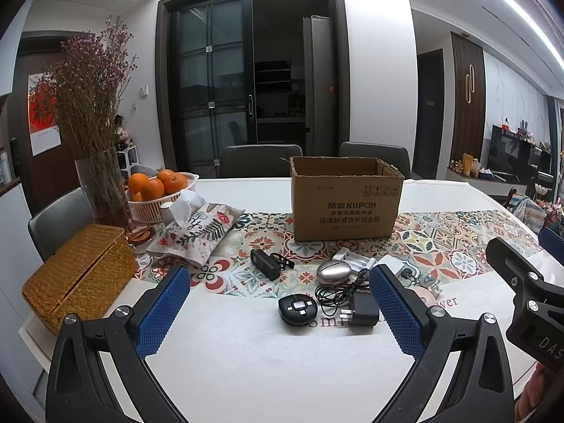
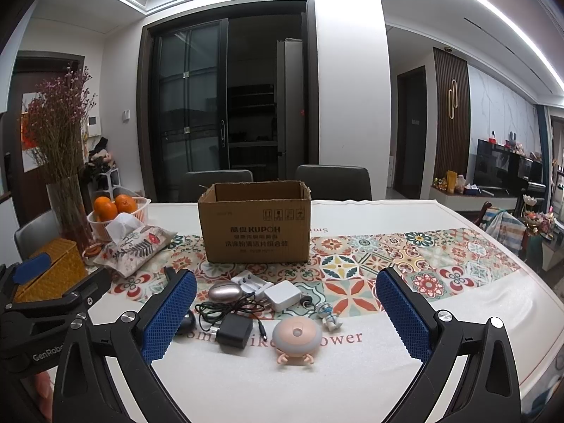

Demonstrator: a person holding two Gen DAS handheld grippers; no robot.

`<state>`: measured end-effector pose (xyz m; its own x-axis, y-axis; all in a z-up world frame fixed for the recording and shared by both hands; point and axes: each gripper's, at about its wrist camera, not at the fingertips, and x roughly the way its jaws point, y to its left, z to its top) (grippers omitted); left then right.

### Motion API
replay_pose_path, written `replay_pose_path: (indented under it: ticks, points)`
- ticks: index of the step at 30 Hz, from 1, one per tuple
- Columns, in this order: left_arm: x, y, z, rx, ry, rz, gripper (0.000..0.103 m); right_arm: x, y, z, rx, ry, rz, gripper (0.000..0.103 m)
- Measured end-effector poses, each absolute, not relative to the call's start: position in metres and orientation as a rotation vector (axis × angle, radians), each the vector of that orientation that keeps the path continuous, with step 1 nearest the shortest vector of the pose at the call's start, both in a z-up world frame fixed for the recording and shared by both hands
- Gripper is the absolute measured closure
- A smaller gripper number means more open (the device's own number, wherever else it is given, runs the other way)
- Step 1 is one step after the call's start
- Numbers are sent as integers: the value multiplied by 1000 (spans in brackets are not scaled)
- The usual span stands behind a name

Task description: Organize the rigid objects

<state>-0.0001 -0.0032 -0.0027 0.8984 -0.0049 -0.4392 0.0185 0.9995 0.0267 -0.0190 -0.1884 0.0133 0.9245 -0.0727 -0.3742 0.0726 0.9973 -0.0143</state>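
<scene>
**Cardboard box open, small items loose in front of it**

Brown cardboard is what I read first: the box (image 2: 254, 222) stands open-topped on the patterned runner (image 2: 405, 264), printed "KUPOH" with lines of Chinese characters and handling symbols beneath. Script on the white tabletop (image 2: 387, 370) is partly covered; I can make out "ower" at its end. The left tool's body shows "GenRobo", cut off at the frame edge.

My left hand-held gripper (image 1: 278, 312) is spread wide, blue pads (image 1: 164, 310) apart, holding nothing and touching nothing. My right hand-held gripper (image 2: 286, 315) is likewise spread wide and empty above the tabletop.

The things to sort lie between me and the box: a black plug adapter (image 2: 234, 331) with its coiled cable (image 2: 218, 308), a silver egg-shaped piece (image 2: 225, 290), a white battery charger (image 2: 252, 280), a white cube adapter (image 2: 282, 294), a pink round toy (image 2: 296, 340), a small astronaut figure (image 2: 329, 315), a round black gadget (image 1: 298, 309) and a black rectangular device (image 1: 265, 264).

On the left stand a wicker box (image 1: 79, 275), a flowered tissue pouch (image 1: 197, 238), a basket of oranges (image 1: 160, 194) and a vase of dried flowers (image 1: 95, 112). Two chairs sit behind the tabletop.
</scene>
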Motion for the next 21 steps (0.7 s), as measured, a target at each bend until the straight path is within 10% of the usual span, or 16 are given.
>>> replay_pose_path:
  ticks: [21]
  points:
    - [2,-3,-3,29,470,-23,0,-16,-189,13,0,391,-75,0]
